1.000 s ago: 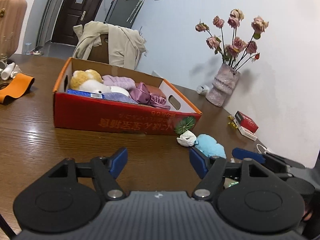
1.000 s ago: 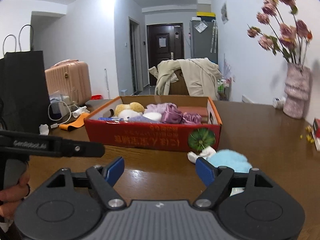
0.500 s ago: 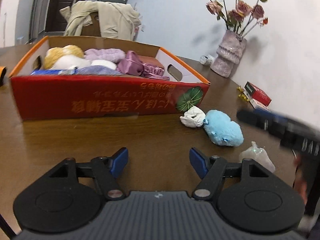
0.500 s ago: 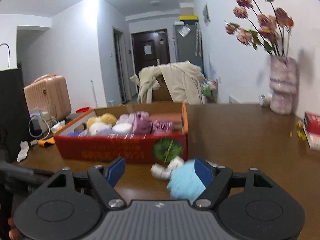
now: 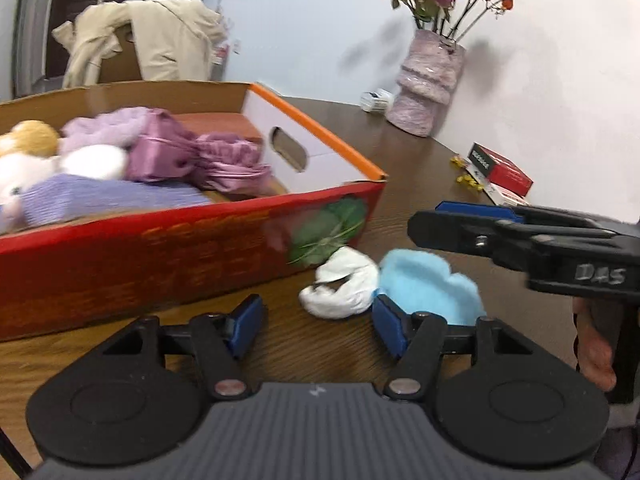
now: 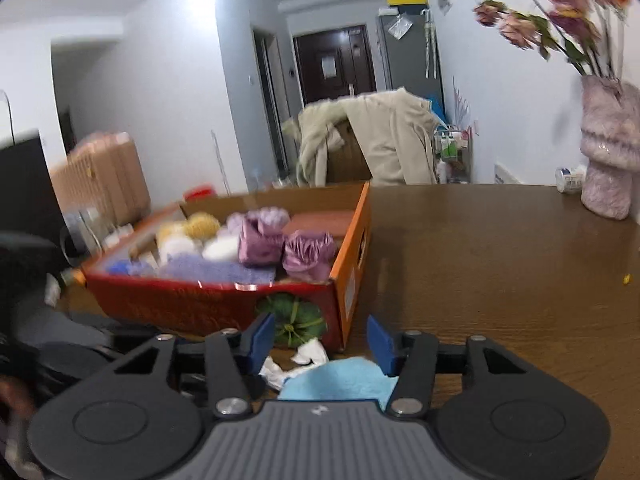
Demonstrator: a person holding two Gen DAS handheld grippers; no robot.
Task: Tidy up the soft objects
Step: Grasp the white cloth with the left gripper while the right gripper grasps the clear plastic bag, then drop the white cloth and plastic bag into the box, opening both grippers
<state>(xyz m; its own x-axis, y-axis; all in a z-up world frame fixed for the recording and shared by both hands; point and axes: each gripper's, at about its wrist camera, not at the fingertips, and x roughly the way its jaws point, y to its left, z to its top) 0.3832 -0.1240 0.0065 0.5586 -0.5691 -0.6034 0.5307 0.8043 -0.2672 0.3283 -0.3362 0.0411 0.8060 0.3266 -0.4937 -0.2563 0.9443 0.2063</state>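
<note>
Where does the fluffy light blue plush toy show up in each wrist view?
Left wrist: fluffy light blue plush toy lies lower right of centre, on the table beside the crumpled white soft item.
Right wrist: it sits at bottom centre.
Shared landmark: the green print on the red cardboard box, just behind the toy.

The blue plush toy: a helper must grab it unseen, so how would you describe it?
Find the red cardboard box on the brown table. Just outside its front corner lie two soft things, touching. The blue plush toy is the fluffy sky-blue one; its neighbour is white.
</note>
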